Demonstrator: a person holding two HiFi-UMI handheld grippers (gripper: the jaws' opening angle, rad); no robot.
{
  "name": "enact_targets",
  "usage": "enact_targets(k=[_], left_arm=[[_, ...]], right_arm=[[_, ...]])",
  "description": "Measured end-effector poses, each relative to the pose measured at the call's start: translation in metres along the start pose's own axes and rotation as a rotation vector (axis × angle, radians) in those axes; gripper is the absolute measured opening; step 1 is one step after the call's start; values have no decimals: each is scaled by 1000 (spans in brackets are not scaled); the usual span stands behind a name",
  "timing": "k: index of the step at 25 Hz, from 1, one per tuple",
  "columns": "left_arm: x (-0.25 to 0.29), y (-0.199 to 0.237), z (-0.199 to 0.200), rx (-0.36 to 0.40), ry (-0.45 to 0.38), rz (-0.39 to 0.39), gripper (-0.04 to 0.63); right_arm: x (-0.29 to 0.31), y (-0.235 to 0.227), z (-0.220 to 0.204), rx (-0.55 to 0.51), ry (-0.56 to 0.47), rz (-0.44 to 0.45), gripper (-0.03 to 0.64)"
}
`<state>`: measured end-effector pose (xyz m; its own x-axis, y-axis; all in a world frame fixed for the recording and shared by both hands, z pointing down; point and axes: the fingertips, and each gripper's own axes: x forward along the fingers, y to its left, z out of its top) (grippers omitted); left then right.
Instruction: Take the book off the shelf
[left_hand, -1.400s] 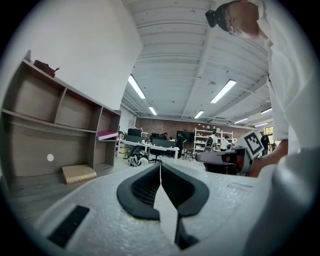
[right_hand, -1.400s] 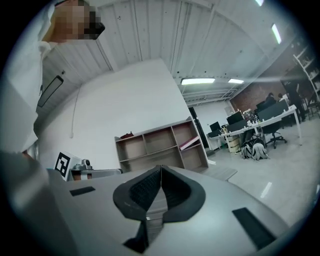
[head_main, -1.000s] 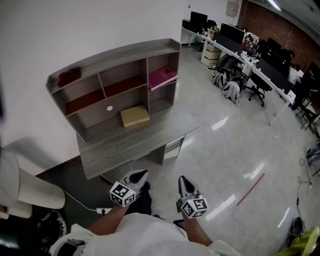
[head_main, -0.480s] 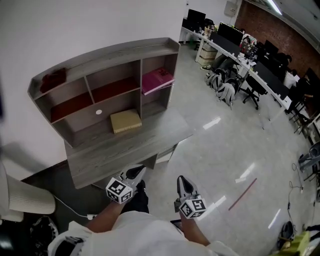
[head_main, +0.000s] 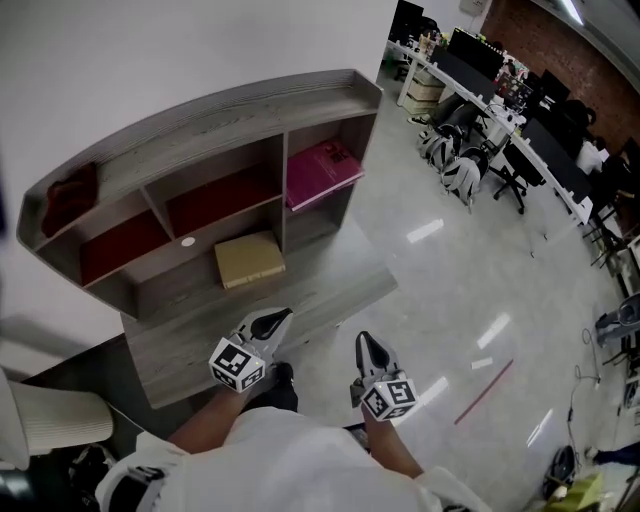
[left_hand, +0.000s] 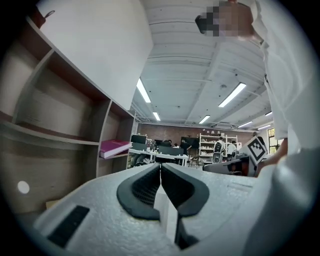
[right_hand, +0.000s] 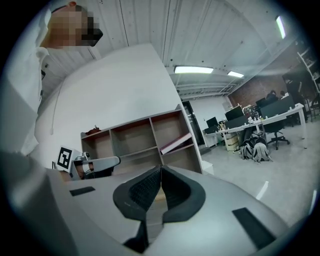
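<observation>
Hovering at six o'clock in the head view, left tongs and right tongs hang short of the surface. The pink book lies untouched in the shelf's right bay at twelve, with a tan box toward eleven. Left gripper view: tongs together, empty. Right gripper view: likewise, so the whole grab's ahead.

A tan box lies on the bench; a white chair stands beside the bench, backpacks well apart.
</observation>
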<state>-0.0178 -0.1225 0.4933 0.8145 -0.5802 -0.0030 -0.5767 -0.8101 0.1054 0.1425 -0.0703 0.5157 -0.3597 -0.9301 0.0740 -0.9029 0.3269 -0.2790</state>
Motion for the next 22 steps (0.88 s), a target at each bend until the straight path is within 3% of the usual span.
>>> enact_targets(k=[7,13,17,22], left_arm=[[52,82,13,24,10,11,20],[75,128,25,26,-6,25,20],[81,142,29,19,-28,14,20],[81,151,34,33,-51,20,20]], right_arm=[[100,-18,33,22,-11,30,15],[161,-19,63,83,-41,68,17],[187,-17,77,67,-37,88,20],[213,-20,97,216,-82,137,94]])
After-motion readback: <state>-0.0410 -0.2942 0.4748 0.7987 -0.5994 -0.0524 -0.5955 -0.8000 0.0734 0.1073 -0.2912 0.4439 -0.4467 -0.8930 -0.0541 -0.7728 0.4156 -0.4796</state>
